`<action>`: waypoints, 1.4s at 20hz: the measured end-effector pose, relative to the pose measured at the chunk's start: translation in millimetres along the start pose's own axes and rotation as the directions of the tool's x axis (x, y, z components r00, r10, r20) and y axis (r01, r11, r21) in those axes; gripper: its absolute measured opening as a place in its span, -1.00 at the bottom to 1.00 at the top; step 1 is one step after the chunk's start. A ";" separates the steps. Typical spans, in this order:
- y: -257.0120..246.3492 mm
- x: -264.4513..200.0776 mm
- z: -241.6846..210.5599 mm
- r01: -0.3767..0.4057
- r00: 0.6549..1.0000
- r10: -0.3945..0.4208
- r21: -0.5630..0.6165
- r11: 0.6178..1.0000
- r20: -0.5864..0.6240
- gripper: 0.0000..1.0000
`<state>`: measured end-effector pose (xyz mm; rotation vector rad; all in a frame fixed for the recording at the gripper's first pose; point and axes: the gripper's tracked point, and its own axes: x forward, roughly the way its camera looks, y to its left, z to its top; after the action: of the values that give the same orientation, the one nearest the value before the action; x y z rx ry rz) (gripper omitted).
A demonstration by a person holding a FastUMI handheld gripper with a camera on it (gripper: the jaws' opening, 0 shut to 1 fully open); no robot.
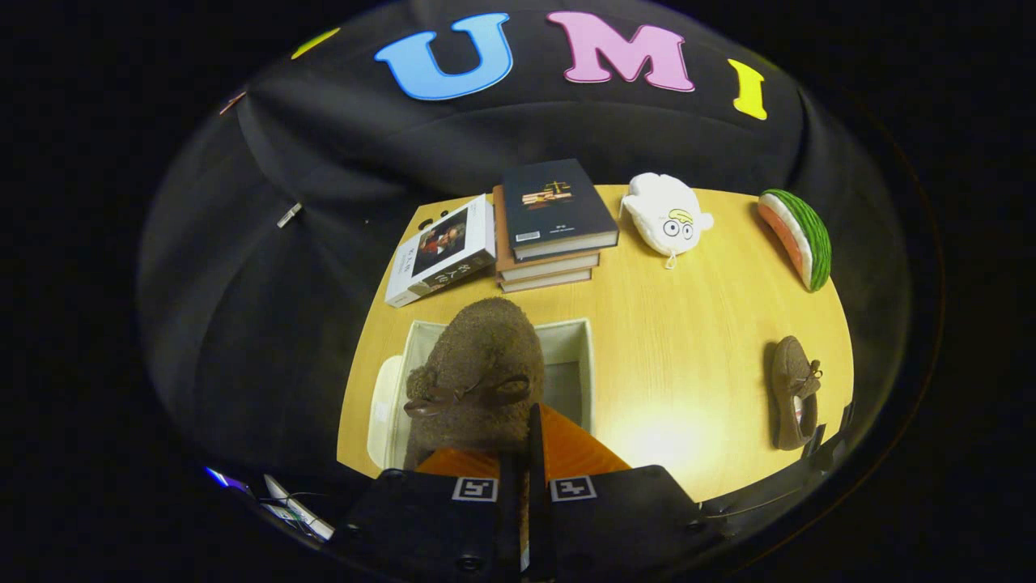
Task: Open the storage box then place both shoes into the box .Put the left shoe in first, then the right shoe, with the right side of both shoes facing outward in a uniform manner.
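A brown fuzzy shoe (pixel 477 372) with a bow hangs from my gripper (pixel 530 441), whose fingers are shut on its heel edge. It hangs toe forward over the open white storage box (pixel 587 364), which stands on the wooden table just ahead of the fingers. The shoe hides much of the box's inside. The box's lid (pixel 382 409) lies against the box's left side. A second brown shoe (pixel 793 393) with a bow lies on the table far to the right of the box, toe pointing away.
Beyond the box stands a stack of books (pixel 550 227) with a white book (pixel 441 251) leaning beside it. A white plush toy (pixel 668 214) and a watermelon-slice plush (pixel 797 235) lie at the table's (pixel 688 340) far right.
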<state>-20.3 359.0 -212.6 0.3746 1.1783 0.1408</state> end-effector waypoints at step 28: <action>72.9 42.6 -46.7 -0.217 0.966 0.214 -0.004 0.976 -0.145 0.98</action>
<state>-40.7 449.5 -239.2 0.4816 1.2752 0.3741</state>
